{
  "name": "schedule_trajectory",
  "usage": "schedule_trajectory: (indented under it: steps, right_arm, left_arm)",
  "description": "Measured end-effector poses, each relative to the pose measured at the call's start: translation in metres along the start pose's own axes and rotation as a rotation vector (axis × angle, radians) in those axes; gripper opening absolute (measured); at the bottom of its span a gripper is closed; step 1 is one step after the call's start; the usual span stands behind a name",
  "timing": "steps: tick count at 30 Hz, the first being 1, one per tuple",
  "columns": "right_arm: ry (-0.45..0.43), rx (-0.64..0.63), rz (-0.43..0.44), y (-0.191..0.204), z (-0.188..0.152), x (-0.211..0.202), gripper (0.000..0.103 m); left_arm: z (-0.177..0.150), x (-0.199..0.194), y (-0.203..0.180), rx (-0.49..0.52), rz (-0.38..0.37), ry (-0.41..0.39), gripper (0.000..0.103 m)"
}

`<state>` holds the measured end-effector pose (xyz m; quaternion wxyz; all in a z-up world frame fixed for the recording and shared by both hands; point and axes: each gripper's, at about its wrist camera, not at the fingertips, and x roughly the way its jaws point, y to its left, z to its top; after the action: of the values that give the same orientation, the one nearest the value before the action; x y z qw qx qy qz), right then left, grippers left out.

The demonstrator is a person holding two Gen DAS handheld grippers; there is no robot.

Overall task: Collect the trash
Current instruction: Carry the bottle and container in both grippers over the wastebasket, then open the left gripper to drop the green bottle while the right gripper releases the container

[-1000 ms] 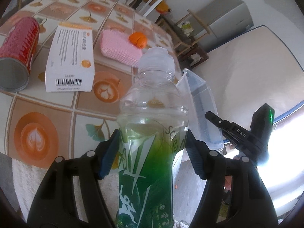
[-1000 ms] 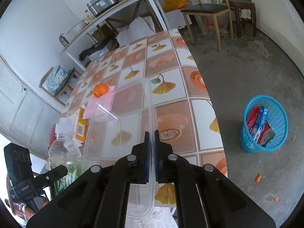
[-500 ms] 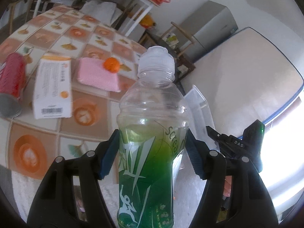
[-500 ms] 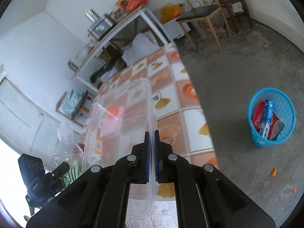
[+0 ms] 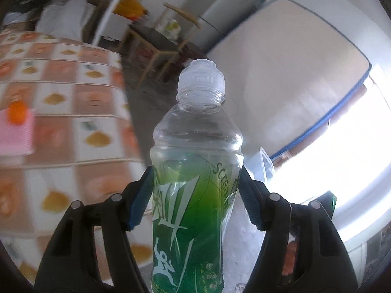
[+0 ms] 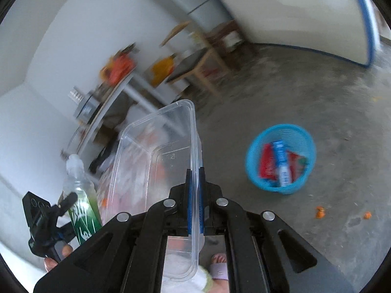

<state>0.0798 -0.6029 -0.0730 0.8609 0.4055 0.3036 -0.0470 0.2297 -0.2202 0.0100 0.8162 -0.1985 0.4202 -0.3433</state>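
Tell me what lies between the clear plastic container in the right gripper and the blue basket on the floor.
Nothing but bare concrete floor, seen in the right wrist view, separates the clear container from the blue basket.

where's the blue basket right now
In the right wrist view the blue basket stands on the concrete floor, right of the clear container pinched in the right gripper.

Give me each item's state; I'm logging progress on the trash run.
left tool: shut on green bottle.
green bottle: capped, upright, held in the air.
right tool: shut on clear container.
clear container: empty, gripped by its rim.
blue basket: upright on floor, holding wrappers.
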Motion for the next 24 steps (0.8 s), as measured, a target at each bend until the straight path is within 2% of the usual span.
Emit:
schedule_trajectory:
  steps: [6,10,17,22,24]
  right_arm:
    - [-0.032,0.122,-0.072,-0.065,-0.003,-0.016,0.004]
    - [-0.025,0.170,-0.127,-0.100,0.001,-0.006,0.004]
    - [0.045,0.169,-0.296,-0.145,0.023,0.074,0.004]
    - [0.095,0.133,-0.405,-0.160,0.039,0.140,0.004]
    - [0.098,0.125,-0.434,-0.161,0.048,0.157,0.004]
  left_arm:
    - [0.012,0.103,-0.043,0.041,-0.001,0.089,0.064]
    - [0.014,0.163,-0.058,0.035,0.002,0.155,0.064]
    - [0.010,0.269,-0.057,0.070,0.124,0.283,0.064]
    - [0.009,0.328,-0.050,0.091,0.207,0.369,0.064]
    - [0.010,0.347,-0.050,0.097,0.217,0.393,0.064]
